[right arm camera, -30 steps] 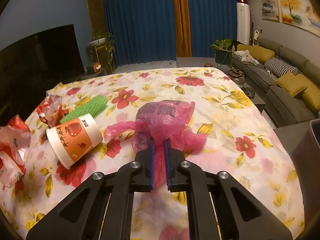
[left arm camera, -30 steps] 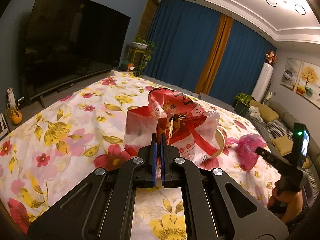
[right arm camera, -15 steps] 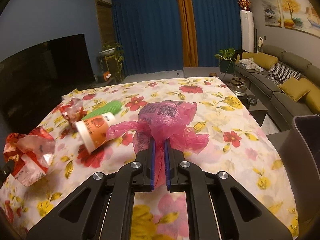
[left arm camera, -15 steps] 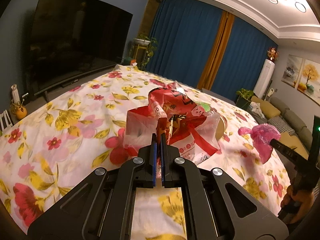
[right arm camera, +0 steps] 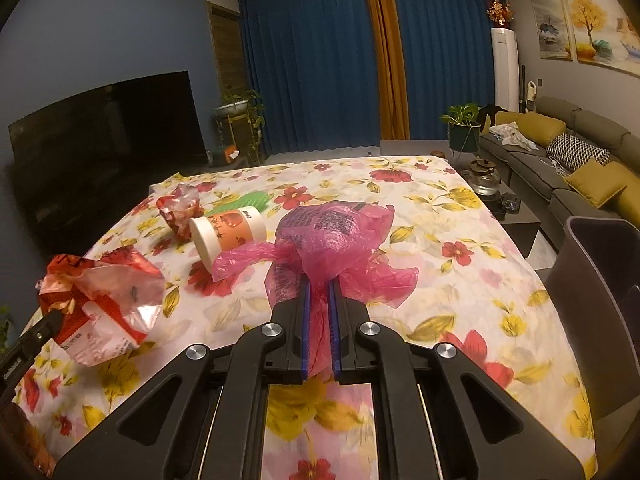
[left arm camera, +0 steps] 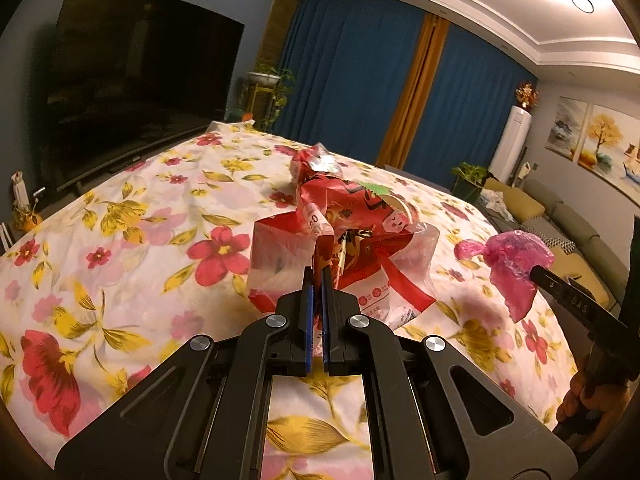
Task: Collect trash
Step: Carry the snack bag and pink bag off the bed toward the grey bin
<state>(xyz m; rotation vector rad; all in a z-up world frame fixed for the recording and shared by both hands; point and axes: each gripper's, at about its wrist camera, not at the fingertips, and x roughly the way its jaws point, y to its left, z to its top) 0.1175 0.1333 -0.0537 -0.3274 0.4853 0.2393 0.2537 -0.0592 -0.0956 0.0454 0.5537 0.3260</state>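
Both bundles have lifted off the floral table (right arm camera: 460,264): right gripper (right arm camera: 319,308) clenches the pink bag (right arm camera: 332,232), left gripper (left arm camera: 316,292) grips the red wrapper (left arm camera: 348,248). Carry step, I'd say; next, swing right to the grey bin (right arm camera: 592,280) beside the table and release.

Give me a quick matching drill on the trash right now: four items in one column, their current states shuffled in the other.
1. pink bag
2. red-and-clear bag
3. paper cup
4. green foam net

a. lying on its side on the tablecloth
b. held by the left gripper
c. behind the cup
d. held by the right gripper

Pairs: 1-d, 2-b, 3-a, 4-c
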